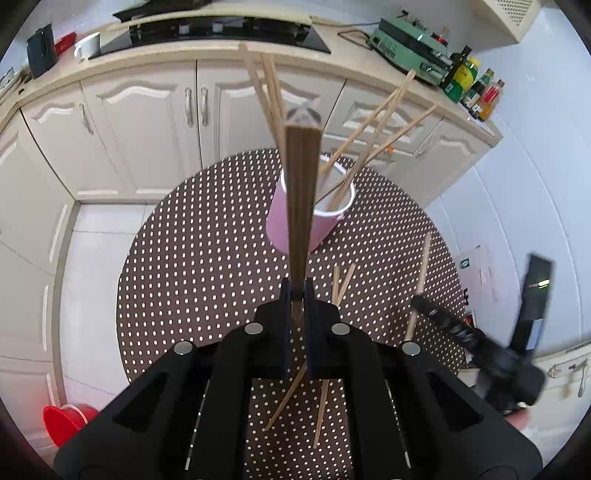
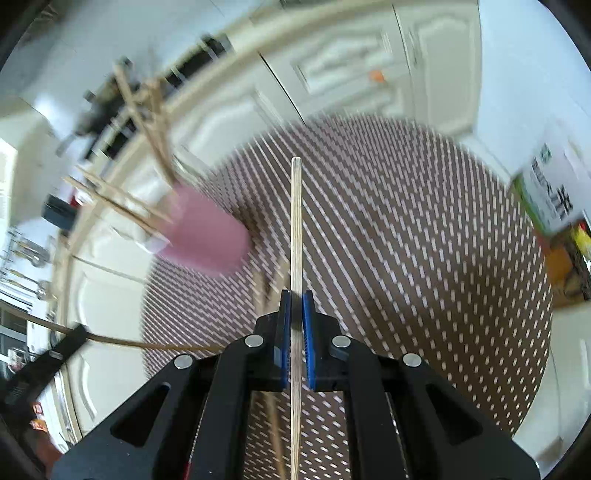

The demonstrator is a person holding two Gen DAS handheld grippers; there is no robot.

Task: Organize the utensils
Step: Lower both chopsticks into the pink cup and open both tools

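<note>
A pink cup (image 1: 295, 221) stands on the round brown dotted table (image 1: 192, 266) and holds several wooden chopsticks (image 1: 373, 147). My left gripper (image 1: 298, 295) is shut on a dark wooden chopstick (image 1: 301, 192) that points toward the cup. Loose chopsticks (image 1: 341, 284) lie on the table near it. My right gripper (image 2: 296, 299) is shut on a pale chopstick (image 2: 296, 229) held above the table; it also shows blurred in the left wrist view (image 1: 421, 302). The pink cup (image 2: 207, 236) is to its left, blurred.
White cabinets (image 1: 147, 122) and a counter with a black cooktop (image 1: 210, 33), a green appliance (image 1: 410, 44) and bottles (image 1: 472, 88) stand behind the table. A red bucket (image 1: 66, 421) sits on the floor at left. A box (image 2: 550, 192) stands at right.
</note>
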